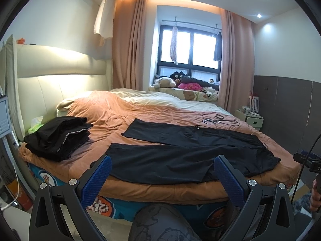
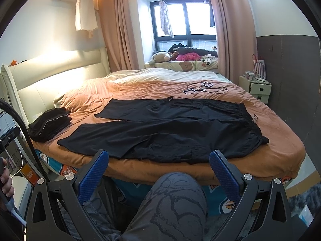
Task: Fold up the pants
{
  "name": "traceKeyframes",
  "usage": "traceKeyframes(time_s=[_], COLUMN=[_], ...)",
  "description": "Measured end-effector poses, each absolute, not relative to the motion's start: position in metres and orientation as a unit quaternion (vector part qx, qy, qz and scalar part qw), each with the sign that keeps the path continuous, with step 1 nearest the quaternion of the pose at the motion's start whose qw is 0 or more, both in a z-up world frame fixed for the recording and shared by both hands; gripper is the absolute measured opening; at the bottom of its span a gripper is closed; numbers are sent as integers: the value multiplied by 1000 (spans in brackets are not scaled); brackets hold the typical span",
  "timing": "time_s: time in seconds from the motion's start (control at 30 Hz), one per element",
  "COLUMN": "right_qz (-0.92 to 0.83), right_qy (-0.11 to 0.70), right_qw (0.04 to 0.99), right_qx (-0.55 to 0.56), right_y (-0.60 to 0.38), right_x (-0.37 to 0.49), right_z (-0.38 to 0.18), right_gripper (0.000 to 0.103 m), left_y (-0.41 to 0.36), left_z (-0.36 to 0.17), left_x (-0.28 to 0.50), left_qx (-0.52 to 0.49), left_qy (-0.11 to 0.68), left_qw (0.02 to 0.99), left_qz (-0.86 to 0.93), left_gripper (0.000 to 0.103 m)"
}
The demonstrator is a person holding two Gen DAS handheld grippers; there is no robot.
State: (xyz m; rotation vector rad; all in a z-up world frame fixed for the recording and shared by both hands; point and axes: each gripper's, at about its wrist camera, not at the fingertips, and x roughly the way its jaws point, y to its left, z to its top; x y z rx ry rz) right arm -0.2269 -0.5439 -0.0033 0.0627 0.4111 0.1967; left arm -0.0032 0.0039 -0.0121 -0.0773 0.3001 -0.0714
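the black pants [image 2: 160,128] are lying spread flat on the orange bedspread [image 2: 280,140], legs pointing toward the headboard and waistband to the right. the left gripper [image 1: 162,172] and right gripper [image 2: 159,164] are both hovering wide open, gripping nothing. each should probably be pinching the near leg's edge, one at cuff, one at waistband.

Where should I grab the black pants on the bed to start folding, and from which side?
Grip the near leg of the pants at its hem and near the waistband, coming from the bed's near edge: they lie flat, legs spread.
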Motion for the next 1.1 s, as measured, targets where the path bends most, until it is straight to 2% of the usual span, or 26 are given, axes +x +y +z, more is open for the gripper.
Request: traceKeyframes(time_s=[1.1], right_qz=[109], right_qy=[195], right_qw=[974], right_qx=[41], right_y=[-549], right_x=[-189], right_z=[-8], right_gripper=[101], left_y=[8], left_z=[-21], left_x=[45], left_qx=[-44], left_qy=[180], left_qw=[982], left_qz=[-20], left_gripper=[103])
